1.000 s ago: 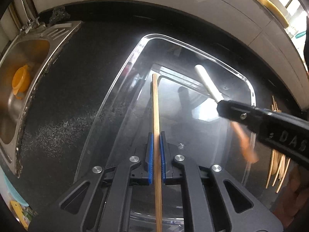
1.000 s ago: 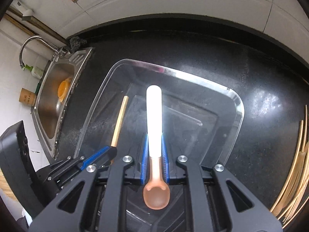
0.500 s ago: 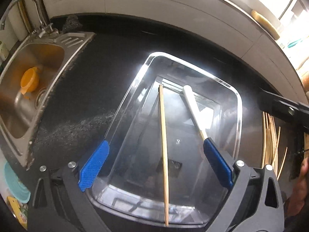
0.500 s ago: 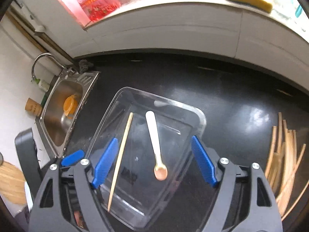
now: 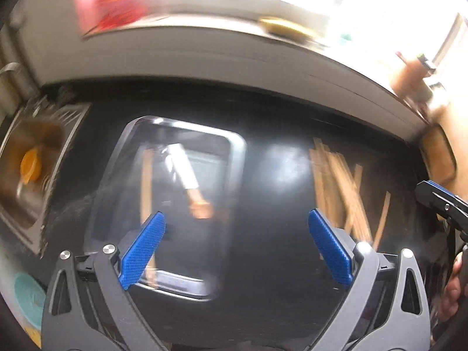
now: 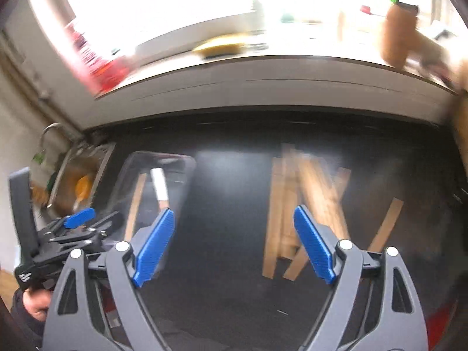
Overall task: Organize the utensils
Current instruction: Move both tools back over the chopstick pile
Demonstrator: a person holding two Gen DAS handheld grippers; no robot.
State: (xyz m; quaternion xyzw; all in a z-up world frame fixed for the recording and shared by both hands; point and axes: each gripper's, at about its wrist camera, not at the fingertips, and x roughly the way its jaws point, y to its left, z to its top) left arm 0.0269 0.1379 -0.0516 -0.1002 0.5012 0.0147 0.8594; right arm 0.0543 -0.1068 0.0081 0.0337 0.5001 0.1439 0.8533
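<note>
- 1 steel sink with an orange round piece sits at far left.
- Clear plastic rectangular tray on the black countertop holds 1 wooden chopstick and 1 white-handled, pink-bowled spoon.
- Left gripper stands wide open, holding nothing.
- Right gripper is opening its jaws, nothing between them.
- Loose pile of wooden chopsticks lies well right of the tray.

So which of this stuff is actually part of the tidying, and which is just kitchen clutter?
Part of the job:
clear tray
chopstick in it
spoon in it
loose chopstick pile

Just lying about:
sink
orange cup in it
yellow sponge
red packet
</note>
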